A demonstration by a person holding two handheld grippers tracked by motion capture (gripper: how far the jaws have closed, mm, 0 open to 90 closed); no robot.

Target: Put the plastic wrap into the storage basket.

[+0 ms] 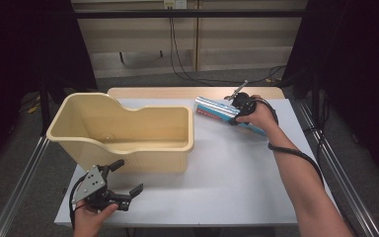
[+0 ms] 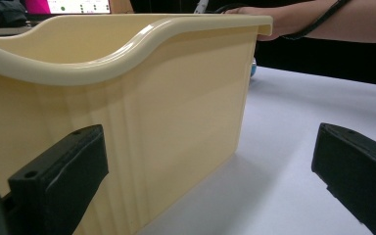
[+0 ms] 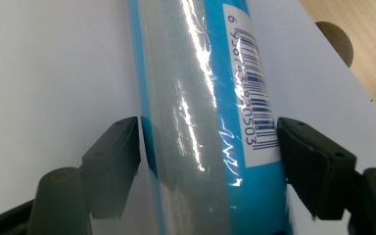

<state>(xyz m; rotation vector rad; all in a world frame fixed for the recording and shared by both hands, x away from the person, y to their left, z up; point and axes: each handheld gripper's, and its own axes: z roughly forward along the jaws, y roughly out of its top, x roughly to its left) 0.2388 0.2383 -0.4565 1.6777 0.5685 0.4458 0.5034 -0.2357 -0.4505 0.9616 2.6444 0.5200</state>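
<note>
Black left tongs [image 1: 123, 181], counter's 7 o'clock: spread wide, empty, just before the cream plastic bin [image 1: 128, 129]. White counter [image 1: 227, 177], bare at centre. Blue shrink-wrapped package [image 1: 217, 109], 1 o'clock, lying flat beside the bin's right wall. Your right tongs [image 1: 237, 104] straddle it, pads at both sides, seemingly pinching it. Risk: the glossy film may slide between the pads if you lift from the end; the package could tip.
</note>
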